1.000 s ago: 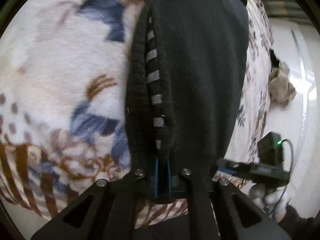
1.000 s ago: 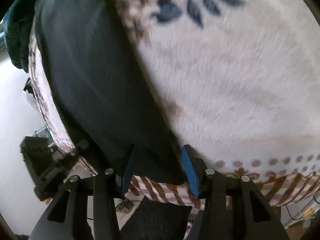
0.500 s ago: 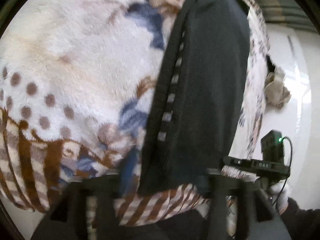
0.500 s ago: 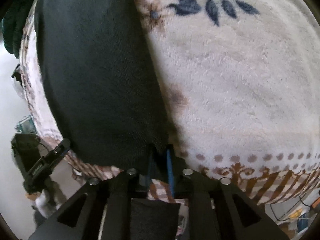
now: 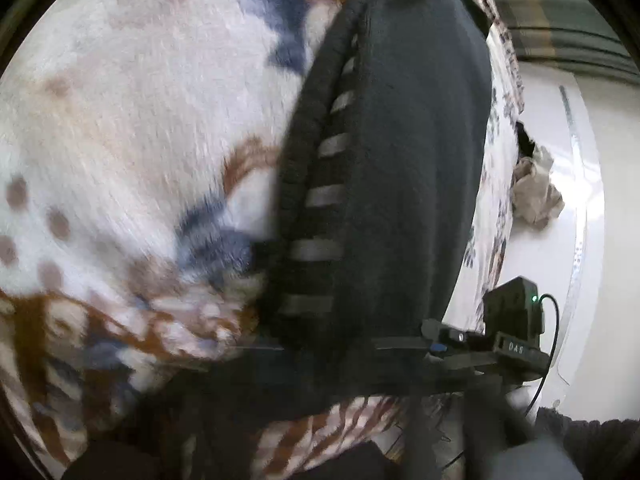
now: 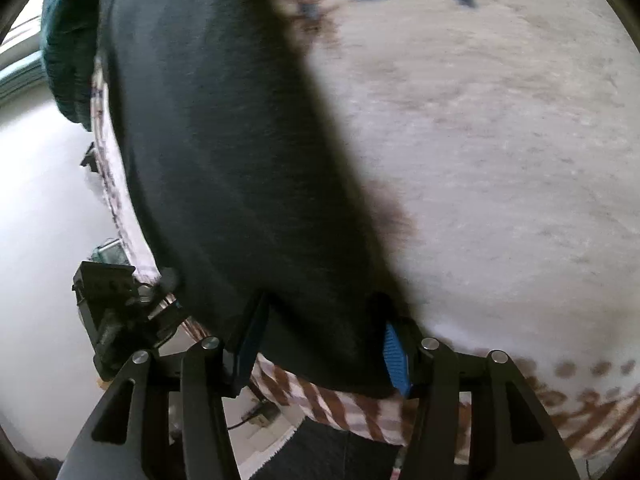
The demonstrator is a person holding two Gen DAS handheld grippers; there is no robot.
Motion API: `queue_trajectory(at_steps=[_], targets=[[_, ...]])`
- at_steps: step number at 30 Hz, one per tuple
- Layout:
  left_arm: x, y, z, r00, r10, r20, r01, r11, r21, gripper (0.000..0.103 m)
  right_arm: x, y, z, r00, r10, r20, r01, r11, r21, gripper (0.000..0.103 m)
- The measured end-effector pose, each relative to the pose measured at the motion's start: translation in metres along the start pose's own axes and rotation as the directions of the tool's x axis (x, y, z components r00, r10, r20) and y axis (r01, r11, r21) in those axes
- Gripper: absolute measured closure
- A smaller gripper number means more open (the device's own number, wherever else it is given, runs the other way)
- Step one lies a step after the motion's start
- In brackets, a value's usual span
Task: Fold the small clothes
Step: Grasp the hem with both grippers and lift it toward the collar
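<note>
Right fingers (image 6: 394, 350) reopened around dark garment (image 6: 224, 152)

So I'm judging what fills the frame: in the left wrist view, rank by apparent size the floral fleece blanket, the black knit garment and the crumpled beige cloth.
1. Floral fleece blanket
2. Black knit garment, nearly as large, nearer the camera
3. Crumpled beige cloth, far back, so true size unsure

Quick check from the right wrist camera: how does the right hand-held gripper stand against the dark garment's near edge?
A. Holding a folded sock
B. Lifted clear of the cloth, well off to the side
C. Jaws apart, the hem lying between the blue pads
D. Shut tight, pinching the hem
C: the right hand-held gripper has just been opening; its blue pads stand apart with the hem of the dark garment between them, on the patterned blanket.
</note>
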State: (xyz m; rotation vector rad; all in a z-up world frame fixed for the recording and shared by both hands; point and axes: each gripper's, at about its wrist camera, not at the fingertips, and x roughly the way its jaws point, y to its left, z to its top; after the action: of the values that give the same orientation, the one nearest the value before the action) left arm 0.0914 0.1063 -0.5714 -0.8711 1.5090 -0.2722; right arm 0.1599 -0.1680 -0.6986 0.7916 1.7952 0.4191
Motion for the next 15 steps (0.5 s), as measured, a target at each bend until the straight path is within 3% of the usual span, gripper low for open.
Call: queue_trajectory(at_steps=[2,9,15], targets=[[-0.009,-0.003,-0.005,0.999,-0.017,0.032,0.019,0.999,-0.041,0.096,0.002,0.006,-0.002,1.0,0.002,0.008,-0.002,1.0,-0.003,0.091],[-0.051,-0.043,-0.01,0.989,-0.093,0.11,0.1,0.993,-0.055,0.096,-0.025,0.04,-0.017,0.998,0.046,0.047,-0.044,0.998,-0.043,0.092],[-0.089,-0.1,0.027,0.975,-0.149,0.165,0.148,0.989,0.018,0.096,-0.082,0.086,-0.005,0.98,0.16,0.12,-0.149,0.984,-0.092,0.092]])
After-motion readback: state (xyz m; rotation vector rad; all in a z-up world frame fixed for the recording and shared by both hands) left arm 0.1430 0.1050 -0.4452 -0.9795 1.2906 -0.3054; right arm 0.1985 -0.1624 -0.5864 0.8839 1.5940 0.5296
